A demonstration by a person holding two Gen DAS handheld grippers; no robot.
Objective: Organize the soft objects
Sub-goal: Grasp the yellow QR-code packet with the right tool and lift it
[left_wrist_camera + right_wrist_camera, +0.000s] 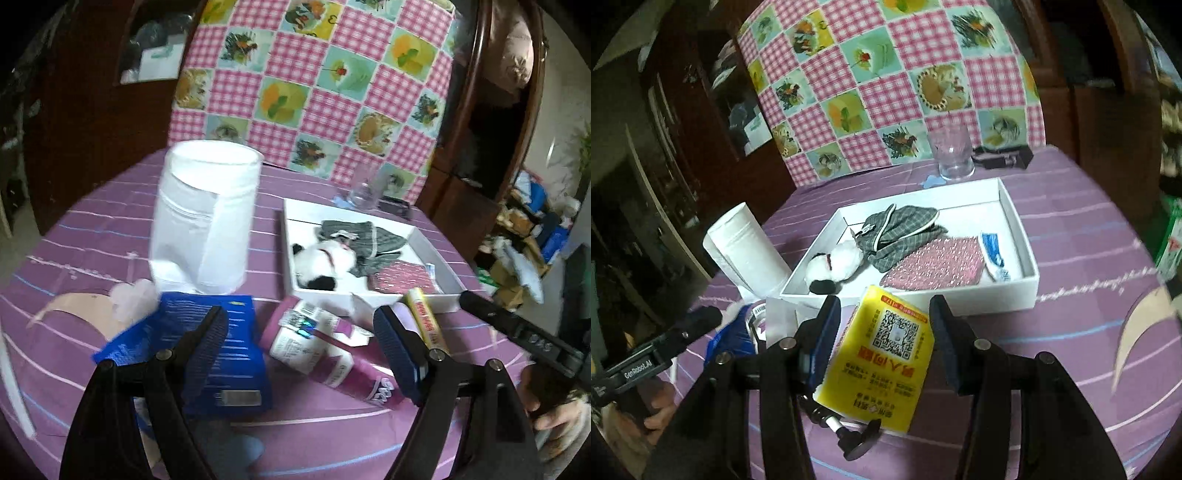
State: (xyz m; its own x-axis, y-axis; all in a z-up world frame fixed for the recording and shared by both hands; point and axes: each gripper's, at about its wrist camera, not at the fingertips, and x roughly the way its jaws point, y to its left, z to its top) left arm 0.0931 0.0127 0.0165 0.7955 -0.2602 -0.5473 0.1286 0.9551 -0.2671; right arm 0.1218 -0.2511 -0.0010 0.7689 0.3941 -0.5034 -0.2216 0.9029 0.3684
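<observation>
Across a purple striped tablecloth (1071,229), clutter around a white tray (1019,221). Inside that tray: black-and-white plush toy (833,267) at the near-left corner, grey plaid cloth (897,230) touching it, pink patterned pouch (934,267) just beside the cloth, blue-and-white tube (993,256) against the right wall. Left of the tray, upright paper-towel roll (205,218); behind the tray, clear drinking glass (953,155), with a checked pink cover (886,81) draped behind the table. Left gripper (301,347) spread wide and empty, hovering above a blue packet (221,354) and a white-and-purple pack (317,350); nothing between its fingers. Right gripper (884,339) partly open, yellow tissue pack (886,354) with a QR code between its fingers (823,332); left pad against the pack, right pad close to its edge, firm contact there impossible to confirm. Pack tilted, just in front of the tray's near wall. At the lower left of the right view, a hand (659,410) around the other gripper's handle.
</observation>
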